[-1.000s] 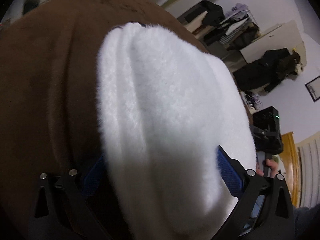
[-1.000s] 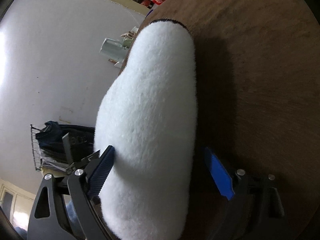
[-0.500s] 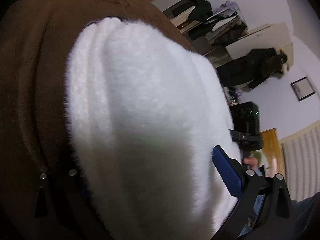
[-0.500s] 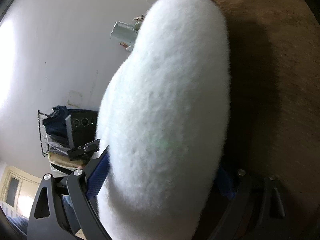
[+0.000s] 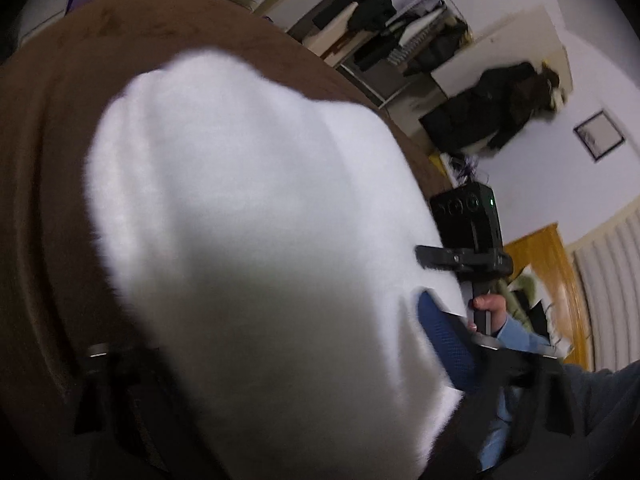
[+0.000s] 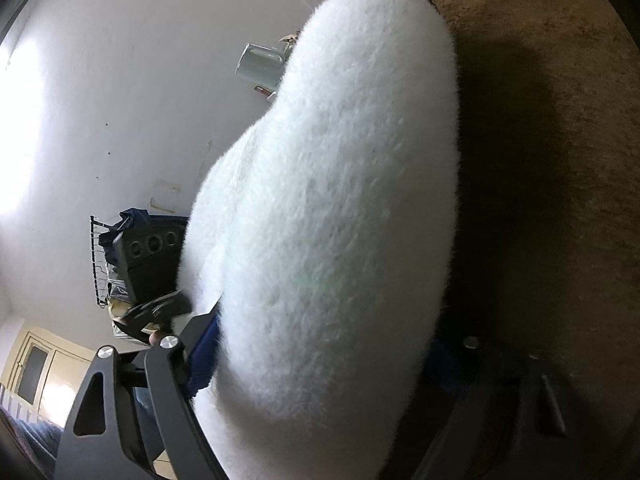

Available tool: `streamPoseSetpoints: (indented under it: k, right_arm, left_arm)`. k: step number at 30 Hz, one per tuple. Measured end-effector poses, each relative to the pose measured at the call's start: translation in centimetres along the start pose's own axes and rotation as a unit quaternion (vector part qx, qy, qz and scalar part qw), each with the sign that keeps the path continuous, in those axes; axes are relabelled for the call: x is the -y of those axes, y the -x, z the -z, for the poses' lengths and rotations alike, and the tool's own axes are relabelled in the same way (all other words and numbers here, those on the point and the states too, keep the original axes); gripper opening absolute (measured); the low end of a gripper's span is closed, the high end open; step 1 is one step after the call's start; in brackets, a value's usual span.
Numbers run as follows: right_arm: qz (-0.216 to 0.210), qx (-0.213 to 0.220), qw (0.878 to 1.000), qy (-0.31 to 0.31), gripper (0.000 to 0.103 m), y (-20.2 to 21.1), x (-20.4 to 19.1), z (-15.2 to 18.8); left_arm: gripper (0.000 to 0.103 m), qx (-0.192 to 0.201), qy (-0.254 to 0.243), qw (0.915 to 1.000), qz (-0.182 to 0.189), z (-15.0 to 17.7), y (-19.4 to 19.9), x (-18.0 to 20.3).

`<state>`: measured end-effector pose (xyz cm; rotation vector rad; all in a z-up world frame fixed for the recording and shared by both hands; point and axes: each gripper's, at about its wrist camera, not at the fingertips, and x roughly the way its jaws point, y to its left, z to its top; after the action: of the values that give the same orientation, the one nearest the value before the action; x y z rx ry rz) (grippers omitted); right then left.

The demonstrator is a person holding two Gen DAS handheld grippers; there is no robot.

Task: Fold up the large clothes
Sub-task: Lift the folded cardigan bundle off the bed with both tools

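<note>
Both jaws closing since earlier onto white fleece (image 5: 248, 240); left pad hidden (fabric-covered).

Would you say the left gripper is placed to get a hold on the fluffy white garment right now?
Probably yes: the white garment already lies between the closing left gripper fingers, with nothing in between.

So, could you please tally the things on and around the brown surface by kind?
White fluffy garment: 1
Brown surface: 1
Tongs: 2, left tongs and right tongs, both closing with the garment between them
Total: 4
</note>
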<state>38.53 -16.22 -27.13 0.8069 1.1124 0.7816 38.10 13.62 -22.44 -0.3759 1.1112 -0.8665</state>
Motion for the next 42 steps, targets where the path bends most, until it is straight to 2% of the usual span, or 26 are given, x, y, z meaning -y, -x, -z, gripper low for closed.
streamPoseSetpoints:
  k: [3, 9, 16, 21, 26, 34, 42]
  right_arm:
    - [0.01, 0.008, 1.0, 0.004, 0.072, -0.1, -0.3, 0.3]
    - [0.013, 0.022, 1.0, -0.002, 0.056, -0.6, -1.6, 0.4]
    - [0.011, 0.021, 1.0, -0.007, 0.052, 1.0, -2.8, 0.2]
    - [0.018, 0.023, 0.999, 0.013, 0.052, 3.0, -6.3, 0.3]
    - [0.018, 0.04, 0.999, 0.029, 0.052, 6.3, -9.7, 0.9]
    - [0.023, 0.071, 0.995, 0.06, 0.052, 12.7, -16.8, 4.4]
    - [0.027, 0.093, 0.994, 0.048, 0.052, 16.2, -18.3, 10.4]
  left_arm:
    - [0.055, 0.021, 0.037, 0.9987, 0.027, 0.6, 0.2, -2.1]
    - [0.05, 0.044, 0.005, 0.999, -0.008, 0.9, 0.4, 0.1]
    - [0.049, 0.054, 0.013, 0.9983, -0.02, 0.7, 2.1, 0.7]
    - [0.048, 0.041, -0.015, 0.9986, -0.03, 0.1, 3.9, 3.3]
    - [0.048, 0.052, -0.041, 0.9973, -0.033, -0.4, 6.5, 7.2]
    - [0.048, 0.064, -0.064, 0.9954, -0.032, 1.2, 11.1, 13.8]
    - [0.048, 0.039, -0.087, 0.9949, -0.031, 4.0, 11.6, 17.4]
